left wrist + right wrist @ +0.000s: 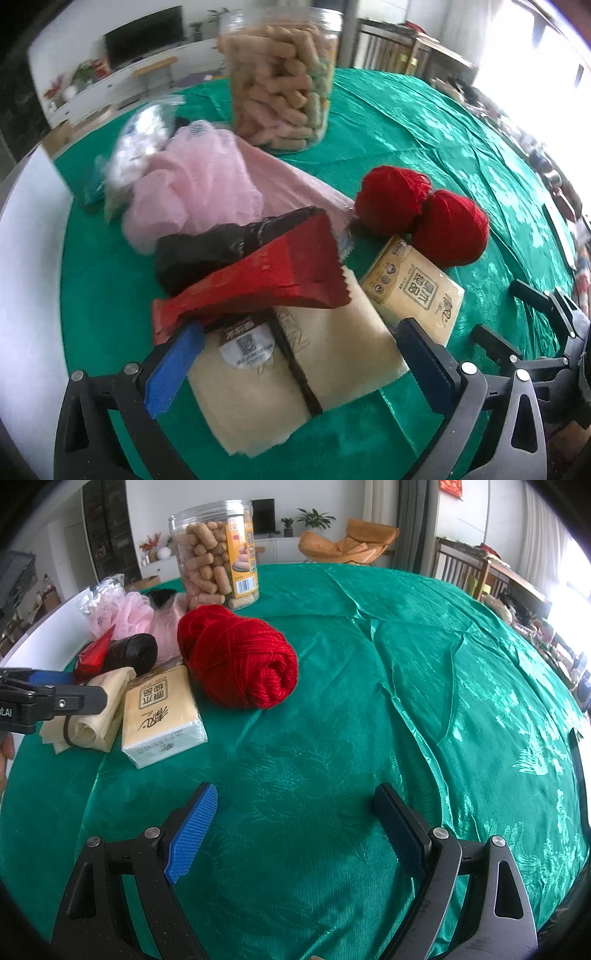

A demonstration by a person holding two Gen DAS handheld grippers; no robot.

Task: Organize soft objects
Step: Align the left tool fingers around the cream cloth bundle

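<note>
A cream folded towel [295, 350] with a black band lies on the green tablecloth [424, 122], and my left gripper [299, 332] stands open astride its near end. A red foil packet [266, 280] rests across the towel's far end, touching a black roll [207, 251]. Behind them lies pink mesh cloth [199, 177]. Red yarn [424, 214] and a yellow tissue pack [413, 288] sit to the right. My right gripper [295, 794] is open over bare cloth, short of the yarn [240, 661] and the tissue pack [162, 712].
A clear jar of snack sticks [218, 554] stands at the back of the pile. A plastic bag of white pieces [140, 140] lies at the far left by the table's white edge [29, 258]. Wide green cloth [424, 701] stretches to the right.
</note>
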